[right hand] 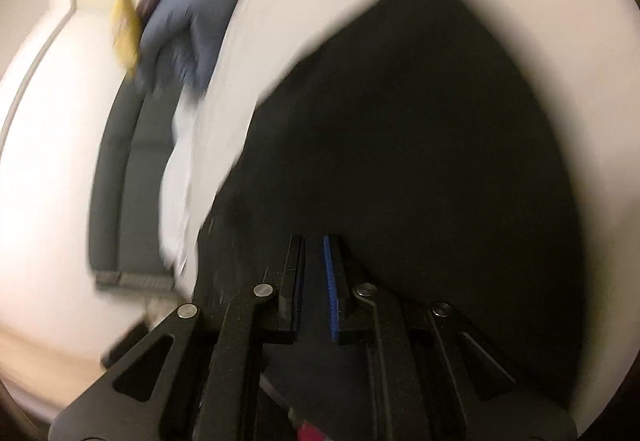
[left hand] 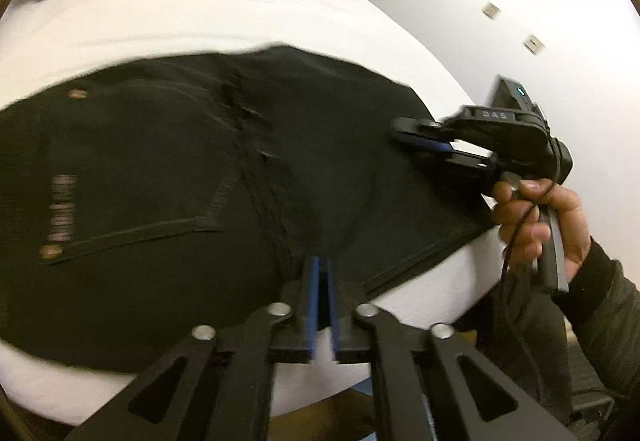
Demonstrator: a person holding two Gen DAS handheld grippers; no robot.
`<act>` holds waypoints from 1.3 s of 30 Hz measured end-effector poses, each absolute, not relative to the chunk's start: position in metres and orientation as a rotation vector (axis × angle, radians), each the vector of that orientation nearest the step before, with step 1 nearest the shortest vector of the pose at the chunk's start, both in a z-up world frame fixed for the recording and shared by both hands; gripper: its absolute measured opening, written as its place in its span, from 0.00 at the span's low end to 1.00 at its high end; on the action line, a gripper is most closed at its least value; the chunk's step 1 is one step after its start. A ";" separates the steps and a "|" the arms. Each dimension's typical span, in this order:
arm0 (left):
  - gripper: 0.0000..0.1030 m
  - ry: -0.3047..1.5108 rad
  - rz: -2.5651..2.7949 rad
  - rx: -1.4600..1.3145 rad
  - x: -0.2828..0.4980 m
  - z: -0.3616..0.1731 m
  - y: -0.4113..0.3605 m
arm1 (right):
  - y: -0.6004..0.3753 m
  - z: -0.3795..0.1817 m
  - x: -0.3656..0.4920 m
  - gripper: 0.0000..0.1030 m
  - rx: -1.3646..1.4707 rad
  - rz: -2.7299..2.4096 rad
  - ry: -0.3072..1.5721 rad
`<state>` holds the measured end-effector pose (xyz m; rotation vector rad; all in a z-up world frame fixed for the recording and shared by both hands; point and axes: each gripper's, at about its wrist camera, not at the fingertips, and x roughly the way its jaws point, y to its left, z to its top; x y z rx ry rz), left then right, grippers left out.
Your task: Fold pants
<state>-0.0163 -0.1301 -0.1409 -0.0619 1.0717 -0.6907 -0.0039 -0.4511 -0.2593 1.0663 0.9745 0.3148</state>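
while the pants (left hand: pixel 160 169) lie folded on the bed (left hand: pixel 200 1), we near completion.
left gripper (left hand: pixel 320 273) and right gripper (left hand: pixel 404 133) stand slightly parted, grasping nothing; cloth lies ahead of both jaws; final fold possibly left.

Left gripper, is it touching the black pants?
Cannot tell. In the left wrist view the left gripper's tips overlap the pants, but blur hides any contact or gap.

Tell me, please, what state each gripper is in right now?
Left gripper: fingers slightly apart over the black pants, holding nothing.
Right gripper: fingers narrowly apart above the black pants; no cloth visibly gripped.
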 end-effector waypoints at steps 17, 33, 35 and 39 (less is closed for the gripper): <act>0.64 0.925 -0.159 -0.721 -0.047 -0.142 0.077 | -0.344 -0.202 0.027 0.70 0.960 0.722 1.065; 0.62 0.938 -0.151 -0.992 -0.009 -0.183 0.094 | -0.324 -0.258 0.086 0.60 0.964 0.702 1.308; 0.41 0.946 -0.137 -1.019 -0.004 -0.189 0.098 | -0.324 -0.261 0.088 0.60 0.973 0.708 1.311; 0.27 0.958 -0.140 -1.068 0.004 -0.198 0.104 | -0.324 -0.261 0.086 0.60 0.980 0.700 1.299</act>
